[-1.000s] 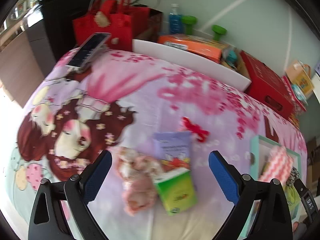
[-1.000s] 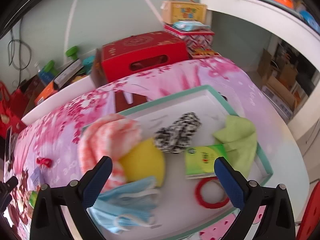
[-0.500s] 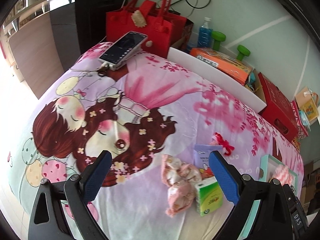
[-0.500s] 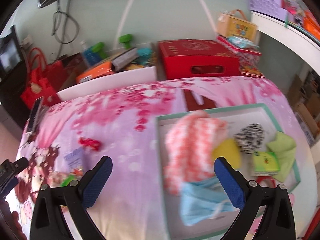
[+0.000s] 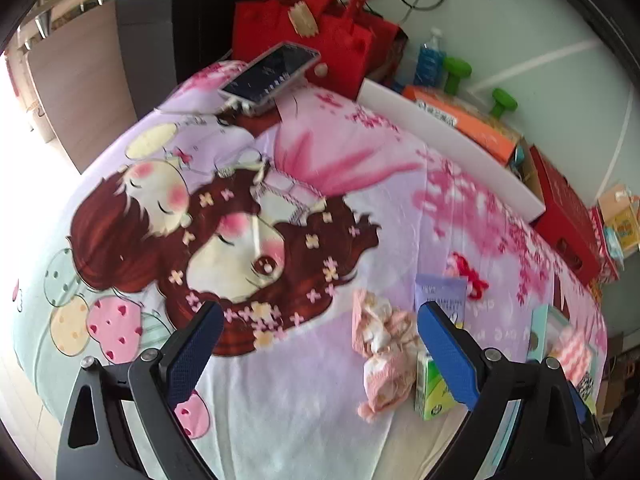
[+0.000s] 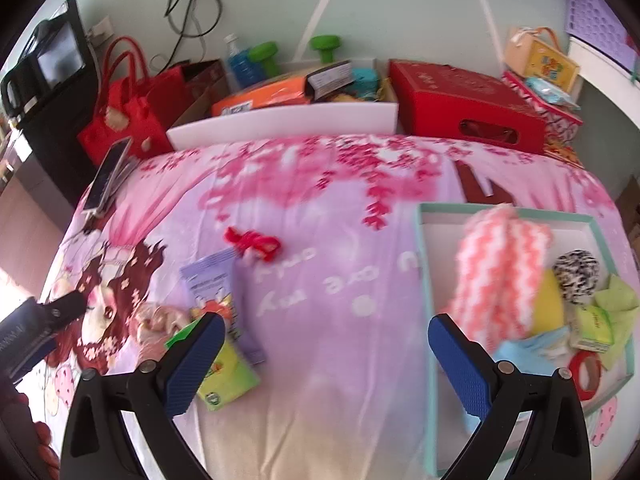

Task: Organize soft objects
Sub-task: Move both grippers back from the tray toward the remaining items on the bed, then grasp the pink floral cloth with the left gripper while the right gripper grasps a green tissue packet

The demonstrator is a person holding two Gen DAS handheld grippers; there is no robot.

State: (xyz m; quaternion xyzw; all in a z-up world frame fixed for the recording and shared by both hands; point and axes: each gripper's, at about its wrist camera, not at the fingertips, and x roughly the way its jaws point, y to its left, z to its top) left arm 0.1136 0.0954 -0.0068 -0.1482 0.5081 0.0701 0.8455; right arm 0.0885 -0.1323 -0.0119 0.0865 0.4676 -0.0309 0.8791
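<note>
With both our left tool (image 5: pixel 316 354) and right tool (image 6: pixel 322 360) spread empty, the pink cloth (image 5: pixel 382 354) lies left of the tray (image 6: pixel 426 280), touching the green packet (image 5: pixel 434 390), which we might snag too

Bare blanket (image 6: pixel 332 320) lies open between the tray (image 6: pixel 424 272) and the packets (image 6: pixel 224 376); the cloth (image 5: pixel 384 352) crowds those packets.

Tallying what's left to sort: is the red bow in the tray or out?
Out. The small red ribbon bow lies on the pink blanket, left of the teal-rimmed tray.
</note>
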